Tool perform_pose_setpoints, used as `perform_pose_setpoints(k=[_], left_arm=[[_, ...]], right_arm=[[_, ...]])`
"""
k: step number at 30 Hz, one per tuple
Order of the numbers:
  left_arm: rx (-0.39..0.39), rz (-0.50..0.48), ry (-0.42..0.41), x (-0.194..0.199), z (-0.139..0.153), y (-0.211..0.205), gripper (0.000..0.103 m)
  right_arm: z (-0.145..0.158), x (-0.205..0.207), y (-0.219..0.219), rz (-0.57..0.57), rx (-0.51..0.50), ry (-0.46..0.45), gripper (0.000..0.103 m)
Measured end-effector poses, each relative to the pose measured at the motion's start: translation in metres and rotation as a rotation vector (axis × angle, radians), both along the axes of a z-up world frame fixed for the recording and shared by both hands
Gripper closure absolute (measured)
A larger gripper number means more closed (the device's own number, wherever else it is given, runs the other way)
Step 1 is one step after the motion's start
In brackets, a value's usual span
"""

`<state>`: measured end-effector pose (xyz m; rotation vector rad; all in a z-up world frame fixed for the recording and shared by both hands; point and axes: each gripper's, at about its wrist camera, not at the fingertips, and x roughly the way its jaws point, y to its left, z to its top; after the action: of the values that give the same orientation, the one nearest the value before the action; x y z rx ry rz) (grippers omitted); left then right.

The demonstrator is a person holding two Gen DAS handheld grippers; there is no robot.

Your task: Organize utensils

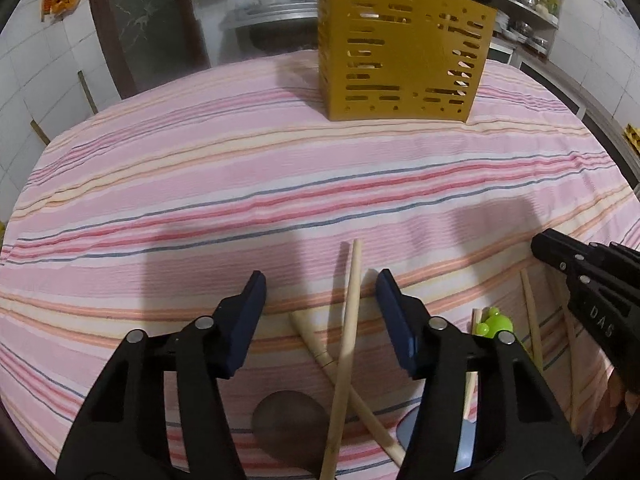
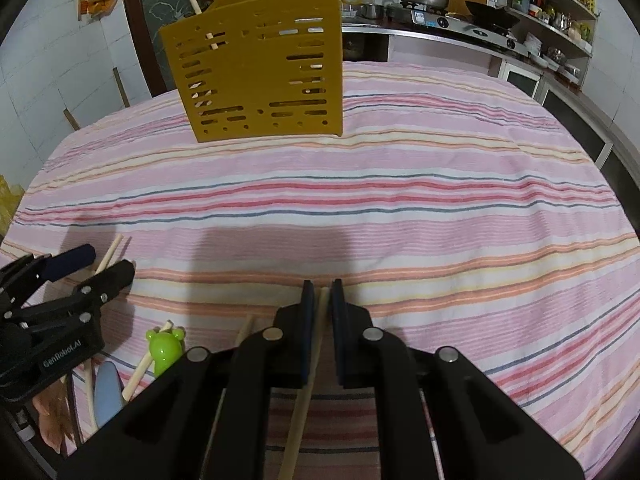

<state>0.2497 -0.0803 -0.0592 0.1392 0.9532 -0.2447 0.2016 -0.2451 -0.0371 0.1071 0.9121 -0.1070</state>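
1. Chopstick (image 2: 308,384) is clamped between the nearly closed pads of the right gripper (image 2: 321,300), over the table's near edge.
2. Left gripper (image 1: 320,280) stands half open, its pads either side of a second chopstick (image 1: 348,320) without touching it; this one crosses a third chopstick (image 1: 316,346) on the striped tablecloth (image 1: 280,184).
3. A green frog-shaped piece (image 2: 164,346) lies between the grippers.
4. The yellow slotted holder (image 2: 260,68) stands near the table's far edge, sticks inside.
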Motion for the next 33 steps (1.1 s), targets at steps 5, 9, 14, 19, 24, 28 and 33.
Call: perform_pose_setpoints(k=[5,9,14,19,24,28,33], left_arm=[[-0.02,0.004,0.02,0.005,0.001,0.001,0.062],[-0.01,0.006,0.025,0.008,0.002,0.0,0.081],[-0.033,0.013,0.031,0.011,0.006,0.004,0.098],[-0.062,0.021,0.0,0.004,0.017,0.009,0.099],[-0.095,0.027,-0.07,-0.01,0.039,0.015,0.099],[-0.13,0.033,-0.166,-0.026,0.067,0.024,0.099],[-0.164,0.042,-0.27,-0.046,0.097,0.033,0.099]], right_arm=[[0.002,0.0,0.003,-0.018,-0.009,0.01,0.094],[0.003,0.0,0.001,-0.029,0.009,0.0,0.095],[0.01,-0.006,-0.003,-0.047,0.023,-0.047,0.095],[0.027,-0.013,-0.004,-0.057,0.033,-0.112,0.096],[0.049,-0.023,-0.007,-0.074,0.038,-0.207,0.096],[0.065,-0.029,-0.007,-0.084,0.024,-0.271,0.096],[0.081,-0.039,-0.008,-0.089,0.016,-0.336,0.096]])
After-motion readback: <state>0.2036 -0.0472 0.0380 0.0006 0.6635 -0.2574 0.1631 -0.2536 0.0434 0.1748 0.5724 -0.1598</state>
